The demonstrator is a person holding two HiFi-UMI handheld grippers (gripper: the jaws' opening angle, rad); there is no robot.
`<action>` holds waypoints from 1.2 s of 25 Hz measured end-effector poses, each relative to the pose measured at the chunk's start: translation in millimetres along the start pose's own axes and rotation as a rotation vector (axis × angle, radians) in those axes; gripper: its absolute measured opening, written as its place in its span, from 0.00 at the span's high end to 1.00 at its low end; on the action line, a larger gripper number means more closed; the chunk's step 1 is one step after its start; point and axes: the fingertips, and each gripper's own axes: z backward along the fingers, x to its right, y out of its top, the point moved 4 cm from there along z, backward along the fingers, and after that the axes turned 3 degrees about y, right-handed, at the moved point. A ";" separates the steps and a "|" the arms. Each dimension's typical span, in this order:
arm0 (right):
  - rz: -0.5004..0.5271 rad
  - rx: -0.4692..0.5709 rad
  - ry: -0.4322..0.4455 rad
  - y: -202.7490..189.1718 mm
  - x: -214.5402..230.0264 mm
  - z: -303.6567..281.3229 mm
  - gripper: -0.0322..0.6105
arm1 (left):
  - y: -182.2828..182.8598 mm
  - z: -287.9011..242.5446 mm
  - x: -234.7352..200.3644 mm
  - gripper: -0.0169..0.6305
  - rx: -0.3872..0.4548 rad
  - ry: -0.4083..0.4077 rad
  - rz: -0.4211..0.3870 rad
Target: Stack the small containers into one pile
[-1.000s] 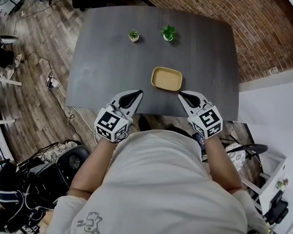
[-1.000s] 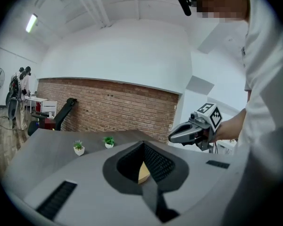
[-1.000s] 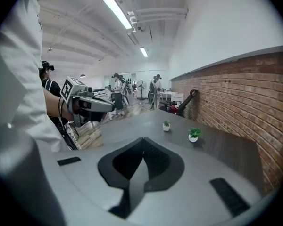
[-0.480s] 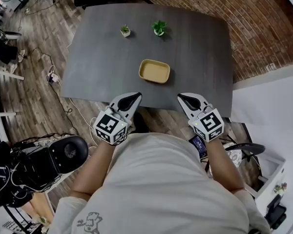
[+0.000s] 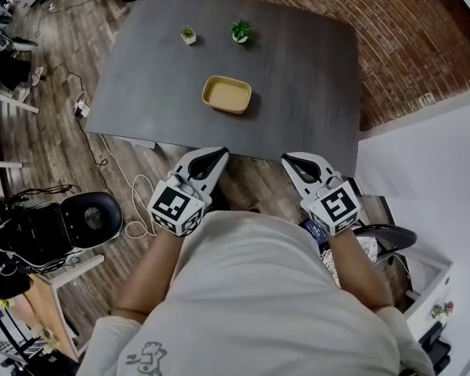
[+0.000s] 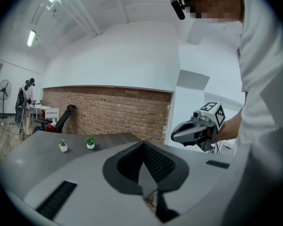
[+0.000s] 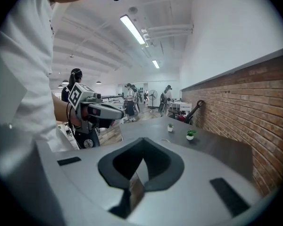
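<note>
A shallow tan container (image 5: 226,95) with rounded corners lies alone in the middle of the dark grey table (image 5: 313,92). Whether it is one piece or a nested pile I cannot tell. Both grippers hang close to the person's body, short of the table's near edge and over the floor. My left gripper (image 5: 218,153) is shut and holds nothing; its jaws meet in a point (image 6: 143,143). My right gripper (image 5: 287,160) is likewise shut and empty (image 7: 144,140). Each gripper shows in the other's view, the right gripper (image 6: 198,126) and the left gripper (image 7: 98,110). The container is hidden in both gripper views.
Two small potted plants (image 5: 188,34) (image 5: 240,30) stand at the table's far side. A black office chair (image 5: 86,220) and cables (image 5: 137,210) are on the wooden floor at left. A brick wall (image 5: 407,45) runs behind and to the right of the table.
The person has backed away from the table: the table and container have slid up and left in the head view, and both shut grippers now sit off its near edge.
</note>
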 end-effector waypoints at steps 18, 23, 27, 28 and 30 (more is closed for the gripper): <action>0.022 0.099 0.046 -7.1 -68.8 80.9 0.94 | 9.7 66.3 104.4 0.96 0.042 0.077 -0.060; 0.033 0.116 0.049 0.3 -82.3 85.0 0.94 | 10.3 78.3 107.9 0.96 0.051 0.091 -0.060; 0.048 0.119 0.063 3.0 -88.3 83.0 0.94 | 11.8 80.2 107.4 0.96 0.072 0.095 -0.055; 0.048 0.114 0.061 3.1 -90.0 83.5 0.94 | 12.2 80.8 108.7 0.96 0.075 0.093 -0.054; 0.050 0.113 0.063 2.3 -94.4 85.4 0.94 | 13.1 83.0 112.2 0.96 0.081 0.089 -0.059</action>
